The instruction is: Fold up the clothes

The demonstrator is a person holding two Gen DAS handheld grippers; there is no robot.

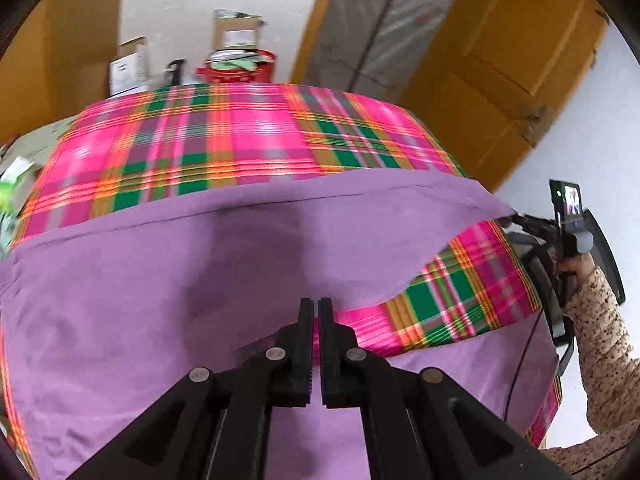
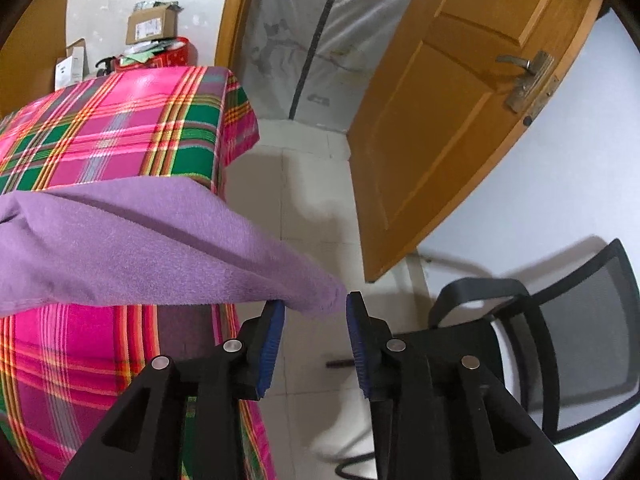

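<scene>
Purple cloth (image 1: pixel 160 300) lies across the plaid-covered surface (image 1: pixel 240 136), w/ one corner past its right edge over open floor (image 2: pixel 312 208); chair (image 2: pixel 560 340) nearby. Your left hand-held gripper (image 1: pixel 315 304) points down, pressed together at a cloth fold. Your right hand-held gripper (image 2: pixel 316 308) is spread, cloth corner between the pads, not pinched.

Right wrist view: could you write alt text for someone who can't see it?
The right tool, jaws apart, has the corner of a purple cloth between its blue pads, unpinched. The cloth lies over a pink plaid-covered table; a black mesh chair and an orange door stand beyond.
</scene>
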